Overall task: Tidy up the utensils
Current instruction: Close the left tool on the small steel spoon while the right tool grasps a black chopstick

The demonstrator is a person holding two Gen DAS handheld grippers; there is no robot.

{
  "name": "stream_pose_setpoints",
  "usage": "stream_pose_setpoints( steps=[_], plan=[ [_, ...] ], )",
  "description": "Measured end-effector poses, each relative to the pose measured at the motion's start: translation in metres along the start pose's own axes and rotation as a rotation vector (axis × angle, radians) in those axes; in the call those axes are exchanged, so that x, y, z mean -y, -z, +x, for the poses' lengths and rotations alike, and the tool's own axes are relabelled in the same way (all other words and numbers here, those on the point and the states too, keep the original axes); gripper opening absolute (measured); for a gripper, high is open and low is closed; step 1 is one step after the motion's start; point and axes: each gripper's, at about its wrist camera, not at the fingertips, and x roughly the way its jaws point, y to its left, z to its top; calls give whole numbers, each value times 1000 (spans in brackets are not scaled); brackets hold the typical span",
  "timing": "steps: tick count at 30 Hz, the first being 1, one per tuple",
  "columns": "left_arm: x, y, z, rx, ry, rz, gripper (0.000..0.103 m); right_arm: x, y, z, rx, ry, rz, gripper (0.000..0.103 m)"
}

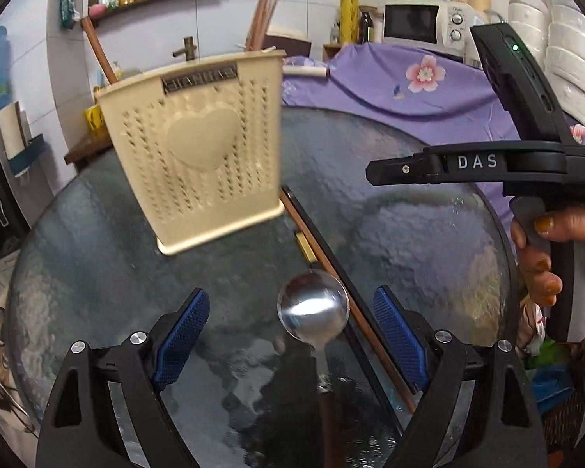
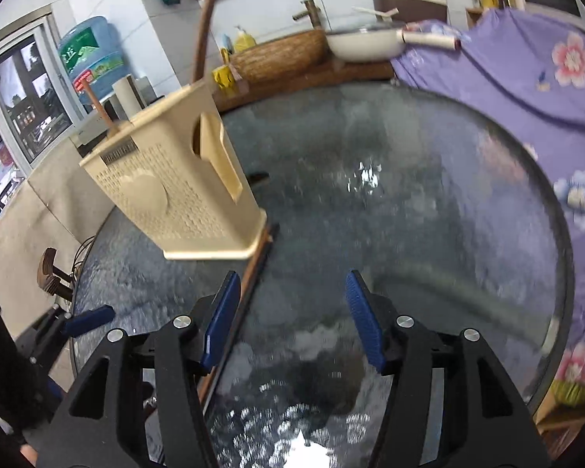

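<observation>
A cream perforated utensil holder (image 1: pixel 191 148) (image 2: pixel 183 202) stands on the round glass table (image 1: pixel 429 234), with a wooden handle (image 2: pixel 97 105) sticking up from it. A steel spoon (image 1: pixel 313 310) with a wooden handle lies between the blue pads of my left gripper (image 1: pixel 292 335), which is open; neither pad touches it. A pair of dark chopsticks (image 1: pixel 323 257) (image 2: pixel 255 273) runs diagonally from the holder's base toward me. My right gripper (image 2: pixel 292 323) is open over the glass, with the chopsticks passing under its left finger (image 2: pixel 222 323). A hand (image 1: pixel 542 257) holds the right gripper at the right edge of the left wrist view.
A purple floral cloth (image 1: pixel 409 89) (image 2: pixel 526 78) covers the far right side. Behind the table are a microwave (image 1: pixel 413 23), a white pan (image 2: pixel 362 45), a woven basket (image 2: pixel 280 54) and a blue water bottle (image 2: pixel 89 54). The left gripper's pad (image 2: pixel 89 319) shows at lower left.
</observation>
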Motion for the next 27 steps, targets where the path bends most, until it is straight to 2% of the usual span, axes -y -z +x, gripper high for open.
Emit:
stream_pose_setpoints(
  steps=[2,4,10,14,17,24,27],
  plan=[
    [1,2,8,-27,33,-19,84,0,7,1,-10,1,-1,57],
    [0,3,17,-51,34,-33,82,-2,10,2,-20,11,-9,57],
    [-11,1,36,-135,83,-99,65,-3,18,3,-31,16,-10,57],
    [-15,0,39,-143,97,-106,59,-6,20,8,-45,13,-13,57],
    [-13,-2,37,-142,93,-103,46,-9,21,13,-55,15,-22,57],
    [-24,0,33,-134,71,-166,46,-24,18,33,-99,41,-62,56],
    [-37,3,28,-131,50,-195,46,-35,17,48,-127,69,-95,52]
  ],
)
